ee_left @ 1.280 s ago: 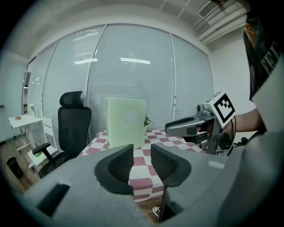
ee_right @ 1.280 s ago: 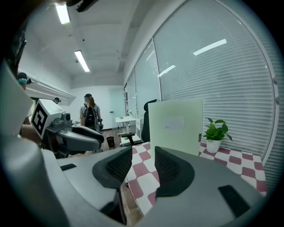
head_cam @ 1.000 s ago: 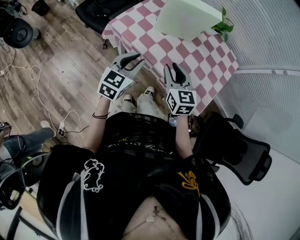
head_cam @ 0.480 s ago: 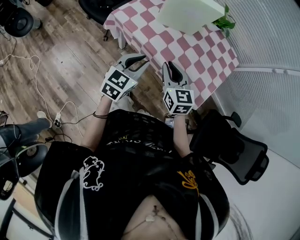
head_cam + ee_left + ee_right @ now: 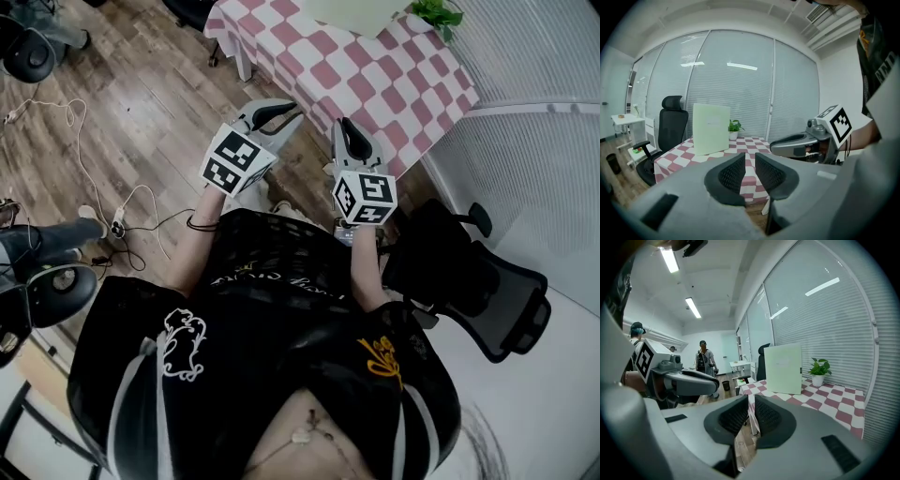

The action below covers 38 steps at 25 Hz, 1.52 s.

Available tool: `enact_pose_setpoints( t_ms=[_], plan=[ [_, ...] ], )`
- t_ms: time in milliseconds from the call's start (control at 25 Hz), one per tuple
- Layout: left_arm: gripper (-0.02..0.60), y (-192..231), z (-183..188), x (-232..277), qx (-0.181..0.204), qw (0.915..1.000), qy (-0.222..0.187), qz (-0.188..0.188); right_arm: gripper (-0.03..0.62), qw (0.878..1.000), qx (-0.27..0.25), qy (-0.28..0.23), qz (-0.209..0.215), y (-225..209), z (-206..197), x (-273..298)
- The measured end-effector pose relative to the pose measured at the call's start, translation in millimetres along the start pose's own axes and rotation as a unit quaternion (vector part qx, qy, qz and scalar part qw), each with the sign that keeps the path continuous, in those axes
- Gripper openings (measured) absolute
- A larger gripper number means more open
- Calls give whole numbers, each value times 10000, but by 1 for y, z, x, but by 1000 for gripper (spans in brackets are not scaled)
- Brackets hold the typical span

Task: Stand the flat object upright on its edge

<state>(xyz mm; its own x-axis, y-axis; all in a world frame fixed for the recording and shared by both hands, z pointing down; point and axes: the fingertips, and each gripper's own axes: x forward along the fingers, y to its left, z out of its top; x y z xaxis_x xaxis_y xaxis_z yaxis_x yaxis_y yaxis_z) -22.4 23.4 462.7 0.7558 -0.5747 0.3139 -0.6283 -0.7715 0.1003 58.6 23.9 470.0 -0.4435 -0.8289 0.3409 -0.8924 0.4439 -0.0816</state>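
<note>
The pale green flat rectangular panel (image 5: 711, 128) stood upright on the pink-and-white checked desk (image 5: 672, 158), beside a small potted plant (image 5: 734, 127). Well short of it, the left gripper (image 5: 750, 168) had its fingers clenched on nothing. The right gripper (image 5: 751, 411) had just been closing its fingers, now almost together and empty.

The room is an office. The long wall (image 5: 736, 84) is made of tall glass panels, floor to ceiling, fitted with closed slatted blinds. Strip lights (image 5: 670, 258) are mounted on a white ceiling. A black mesh office chair (image 5: 487, 291) stands on the wood-look floor (image 5: 122, 103). A second high-backed chair (image 5: 670, 124) stands at a table (image 5: 375, 75) covered with a pink-and-white checked cloth, and a potted plant (image 5: 818, 369) sits on that table. A small white desk (image 5: 621, 123) stands to one side. Loose cables (image 5: 75, 122) lie on the floor. A person (image 5: 704, 359) stands farther down the open room.
</note>
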Motion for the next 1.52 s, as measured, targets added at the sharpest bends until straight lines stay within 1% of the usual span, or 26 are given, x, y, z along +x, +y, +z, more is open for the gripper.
enact_pose_setpoints(
  t_ms=[160,400,640,960,1520],
  plan=[
    [75,-31,-3,-9,35,10000,21,72,40,10000,-52,-35,68,3,-10,-30],
    [74,-72,-16,-24,52,9998,121,168,35,9995,-126,-88,281,17,-23,-63],
    [74,-101,-30,-36,62,9995,220,231,32,9985,-151,-70,515,32,-36,-83],
    [74,-116,-36,-45,207,9989,287,315,31,9974,-250,-127,666,40,-39,-96],
    [75,-122,-31,-44,295,9983,378,319,31,9968,-272,-171,734,40,-36,-98]
  ],
)
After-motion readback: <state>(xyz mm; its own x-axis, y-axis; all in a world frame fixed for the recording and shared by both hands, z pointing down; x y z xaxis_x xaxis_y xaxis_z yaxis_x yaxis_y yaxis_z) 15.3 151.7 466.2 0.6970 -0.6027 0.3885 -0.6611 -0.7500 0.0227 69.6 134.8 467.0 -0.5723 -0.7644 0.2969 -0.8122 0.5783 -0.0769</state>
